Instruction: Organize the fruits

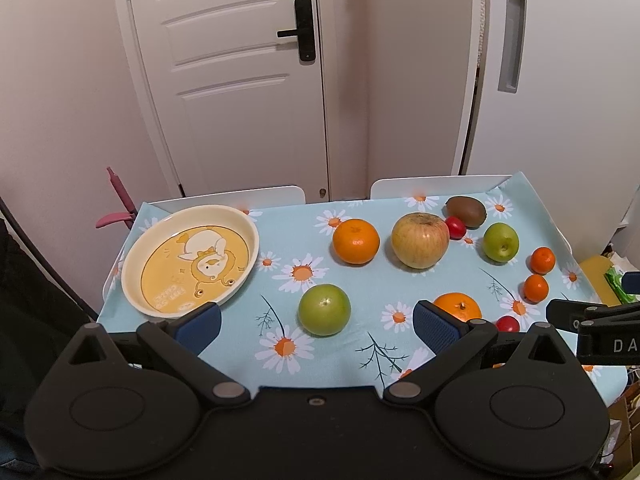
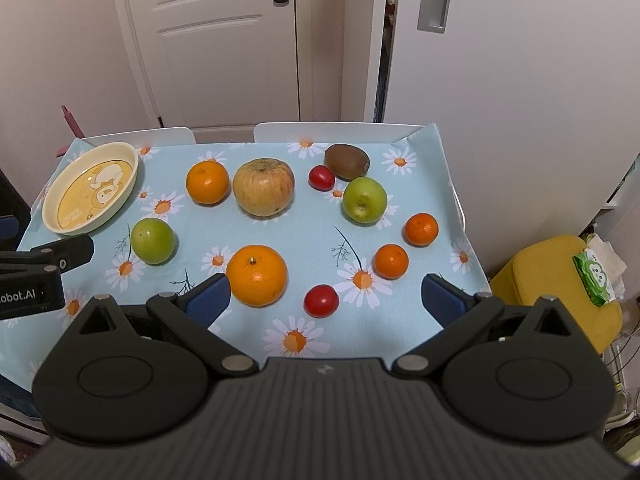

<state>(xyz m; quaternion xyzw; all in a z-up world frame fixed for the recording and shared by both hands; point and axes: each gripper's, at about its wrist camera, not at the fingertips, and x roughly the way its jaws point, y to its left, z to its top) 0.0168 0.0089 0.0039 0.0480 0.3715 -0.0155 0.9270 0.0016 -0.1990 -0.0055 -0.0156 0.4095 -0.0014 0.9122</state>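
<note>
A cream plate (image 1: 132,256) (image 2: 51,200) with a yellow cartoon centre lies empty at the table's far left. Loose fruit lies on the daisy tablecloth: a green apple (image 1: 324,310) (image 2: 153,241), a large yellowish apple (image 1: 420,240) (image 2: 264,187), two oranges (image 1: 355,241) (image 2: 257,275), a second green apple (image 2: 365,200), a kiwi (image 2: 346,161), two small mandarins (image 2: 391,261), two red cherry tomatoes (image 2: 321,301). My left gripper (image 1: 316,326) is open and empty above the near edge, just in front of the green apple. My right gripper (image 2: 326,300) is open and empty, with the near orange and tomato between its fingers' lines.
Two white chair backs (image 2: 320,130) stand behind the table, with a white door (image 1: 240,80) beyond. A yellow stool (image 2: 560,280) with a green wipes pack stands to the right of the table. A pink object (image 1: 118,200) stands at the far left.
</note>
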